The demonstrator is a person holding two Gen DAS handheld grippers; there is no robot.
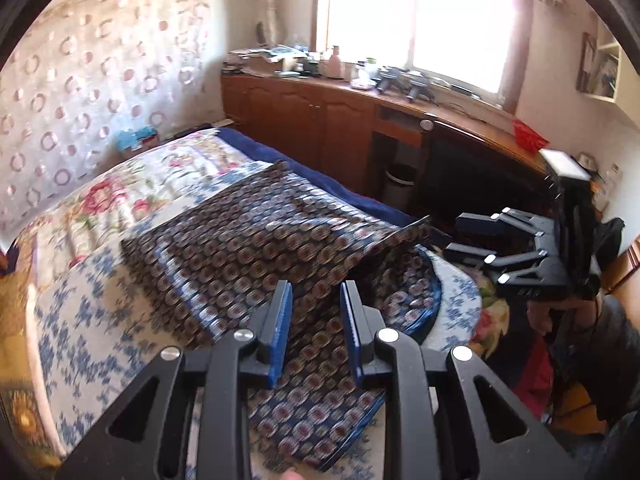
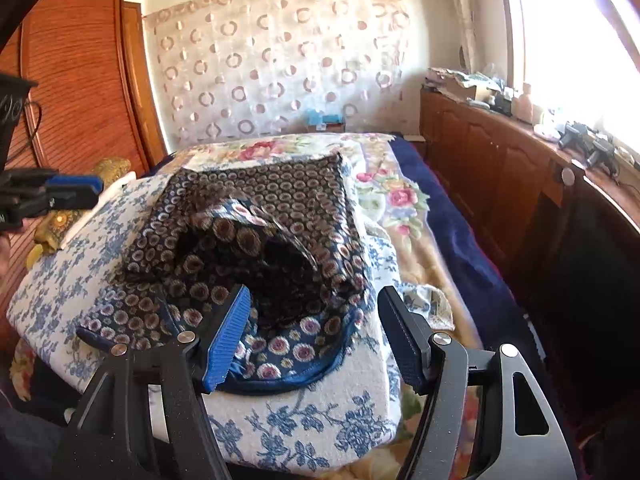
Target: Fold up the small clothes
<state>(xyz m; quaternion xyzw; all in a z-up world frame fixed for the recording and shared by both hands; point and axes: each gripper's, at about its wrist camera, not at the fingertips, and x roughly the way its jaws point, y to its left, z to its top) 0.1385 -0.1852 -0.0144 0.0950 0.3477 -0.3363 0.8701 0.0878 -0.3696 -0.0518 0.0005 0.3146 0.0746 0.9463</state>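
Bed (image 2: 416, 216) carries patterned garment (image 2: 256, 216), part folded. I find left gripper (image 1: 316, 300) narrowly parted, opening, empty; right gripper (image 2: 314, 300) wide, empty.

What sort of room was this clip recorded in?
Most likely a bedroom in a home. A bed with a floral blanket takes up the middle, a wooden wardrobe stands beside it, and a cluttered wooden sideboard runs under a sunlit window.

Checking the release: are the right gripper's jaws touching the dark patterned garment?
Apart. The right wrist view shows the right gripper open, garment beyond its pads.
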